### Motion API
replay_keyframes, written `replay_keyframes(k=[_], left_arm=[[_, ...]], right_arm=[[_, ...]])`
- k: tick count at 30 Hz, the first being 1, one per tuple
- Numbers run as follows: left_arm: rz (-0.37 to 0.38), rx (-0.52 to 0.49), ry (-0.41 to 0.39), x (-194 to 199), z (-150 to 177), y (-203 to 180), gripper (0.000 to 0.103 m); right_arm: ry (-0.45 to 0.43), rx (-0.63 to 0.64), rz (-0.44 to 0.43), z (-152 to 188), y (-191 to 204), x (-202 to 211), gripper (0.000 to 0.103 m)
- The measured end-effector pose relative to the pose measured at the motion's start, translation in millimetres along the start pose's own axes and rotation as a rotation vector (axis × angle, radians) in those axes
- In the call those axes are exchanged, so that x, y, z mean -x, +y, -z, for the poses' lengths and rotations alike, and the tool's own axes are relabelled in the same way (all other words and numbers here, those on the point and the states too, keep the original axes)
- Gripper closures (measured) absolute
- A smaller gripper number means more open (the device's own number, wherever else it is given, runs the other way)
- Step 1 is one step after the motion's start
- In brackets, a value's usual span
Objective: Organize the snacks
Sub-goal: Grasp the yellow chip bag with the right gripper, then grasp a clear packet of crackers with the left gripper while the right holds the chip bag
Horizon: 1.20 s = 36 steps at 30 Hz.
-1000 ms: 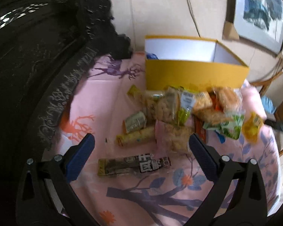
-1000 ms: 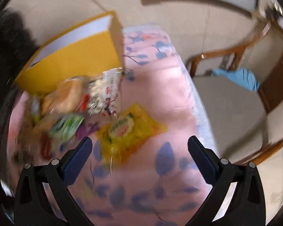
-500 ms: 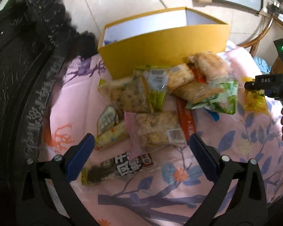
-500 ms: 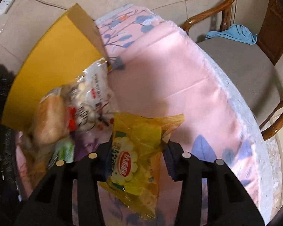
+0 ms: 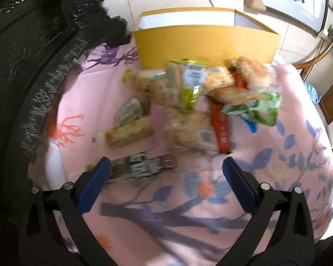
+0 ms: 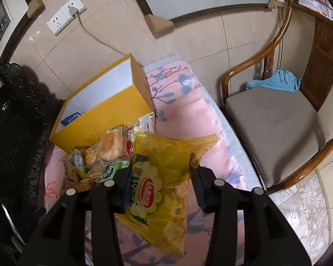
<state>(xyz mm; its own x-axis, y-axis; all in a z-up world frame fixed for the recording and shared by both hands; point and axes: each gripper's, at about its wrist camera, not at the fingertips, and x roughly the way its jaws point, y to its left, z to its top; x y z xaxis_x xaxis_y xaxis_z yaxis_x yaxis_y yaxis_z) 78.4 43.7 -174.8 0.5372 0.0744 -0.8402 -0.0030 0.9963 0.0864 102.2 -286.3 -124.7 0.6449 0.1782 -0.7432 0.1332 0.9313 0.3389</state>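
Observation:
A pile of snack packets lies on the pink floral cloth in front of an open yellow box. My left gripper is open and empty, just above a dark snack bar at the near edge of the pile. My right gripper is shut on a yellow chip bag and holds it lifted above the cloth, right of the pile. The yellow box stands beyond it, with a blue packet inside.
A black carved piece of furniture borders the table on the left. A wooden armchair with a blue cloth stands at the table's right. A wall socket with a cable and framed pictures are on the wall behind.
My right gripper closed on the yellow chip bag and lifted it off the cloth. My left gripper shifted over the pile and stays open.

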Motion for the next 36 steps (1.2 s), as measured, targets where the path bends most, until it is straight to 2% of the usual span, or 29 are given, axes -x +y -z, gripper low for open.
replay_keyframes(k=[2,6,7,8,11,14,16,19,21,24,29,31,33,36], left_arm=[[0.058,-0.018,-0.002,3,-3,-20,0.002],[0.119,-0.101,-0.005,14,-16,-50,0.002],[0.145,-0.104,-0.043,18,-21,-50,0.002],[0.146,-0.096,-0.06,19,-24,-50,0.002],[0.127,-0.131,0.006,7,-37,-52,0.002],[0.049,-0.143,-0.017,0,-39,-50,0.002],[0.055,-0.104,-0.006,-7,-39,-44,0.002],[0.099,-0.034,-0.015,-14,-37,-37,0.002],[0.084,-0.018,-0.035,-14,-35,-37,0.002],[0.084,-0.014,-0.048,-12,-30,-35,0.002],[0.039,0.005,-0.015,-15,-26,-22,0.002],[0.051,0.036,-0.02,-10,-26,-16,0.002],[0.046,0.026,-0.019,-7,-21,-16,0.002],[0.05,-0.05,-0.003,-11,-7,-17,0.002]], right_arm=[[-0.035,-0.003,-0.011,-5,0,6,0.058],[-0.083,-0.076,-0.018,-5,-9,13,0.058],[-0.095,-0.065,0.007,-3,-8,12,0.058],[-0.087,-0.046,0.041,-1,-5,6,0.058],[-0.071,-0.069,-0.009,6,-9,-8,0.058],[-0.028,-0.075,-0.003,13,-12,-25,0.058],[-0.024,-0.017,0.025,13,-7,-31,0.058],[-0.025,-0.006,0.036,7,-9,-38,0.058],[-0.015,-0.002,0.06,1,-10,-44,0.058],[0.01,0.01,0.054,0,-5,-51,0.058],[0.049,0.01,0.016,7,8,-51,0.058],[0.032,-0.002,-0.009,6,11,-42,0.058],[0.004,0.026,-0.009,7,15,-34,0.058],[0.013,0.038,-0.038,9,18,-31,0.058]])
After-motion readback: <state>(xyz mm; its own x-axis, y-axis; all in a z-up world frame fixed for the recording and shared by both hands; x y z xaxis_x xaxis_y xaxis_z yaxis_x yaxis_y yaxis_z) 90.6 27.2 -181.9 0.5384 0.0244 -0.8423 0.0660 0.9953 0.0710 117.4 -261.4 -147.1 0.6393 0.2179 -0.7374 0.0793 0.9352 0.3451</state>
